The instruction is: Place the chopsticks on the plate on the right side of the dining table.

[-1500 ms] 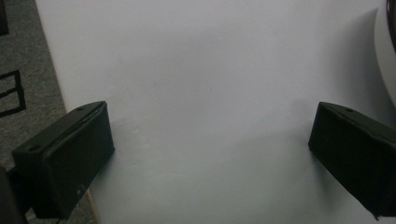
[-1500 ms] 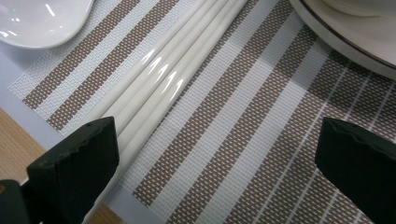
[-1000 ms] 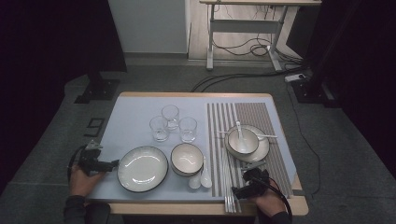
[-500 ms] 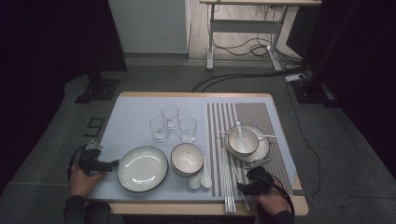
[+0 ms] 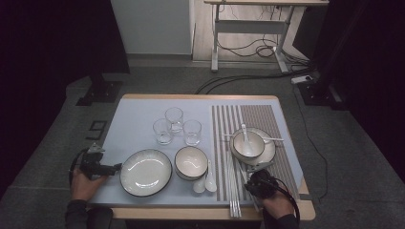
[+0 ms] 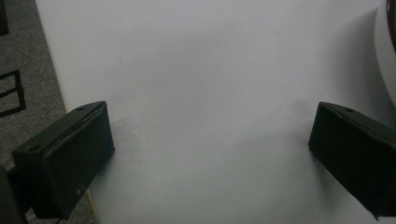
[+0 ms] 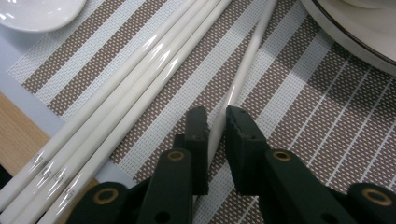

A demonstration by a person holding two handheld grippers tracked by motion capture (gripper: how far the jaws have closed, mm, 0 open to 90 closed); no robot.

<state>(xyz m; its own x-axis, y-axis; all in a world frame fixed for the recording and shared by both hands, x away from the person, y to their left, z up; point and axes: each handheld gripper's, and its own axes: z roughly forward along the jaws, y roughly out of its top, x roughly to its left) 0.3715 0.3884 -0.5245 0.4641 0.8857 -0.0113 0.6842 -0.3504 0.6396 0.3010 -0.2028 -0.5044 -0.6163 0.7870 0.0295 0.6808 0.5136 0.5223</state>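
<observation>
In the right gripper view my right gripper (image 7: 217,116) has just been closing, and its jaws now pinch a single white chopstick (image 7: 247,60). That chopstick lies on the striped placemat (image 7: 299,116), apart from three others (image 7: 140,65) bunched to its left. From above, the right gripper (image 5: 254,174) sits at the near edge of the placemat (image 5: 267,119), just below a plate with a bowl (image 5: 248,143) on it. My left gripper (image 6: 210,140) stands open over the pale blue mat (image 6: 210,70) with nothing between its jaws. In the high view the left gripper (image 5: 116,167) points at the large plate (image 5: 145,171).
A stack of bowls (image 5: 191,162) and two white spoons (image 5: 205,183) lie beside the large plate. Three glasses (image 5: 174,125) stand at mid-table. A spoon rests in the right-hand bowl. The wooden table edge (image 5: 191,212) runs along the front.
The right gripper's jaws have drawn together on the chopstick. Both hands have stayed where they were, and the dishes have not moved.
</observation>
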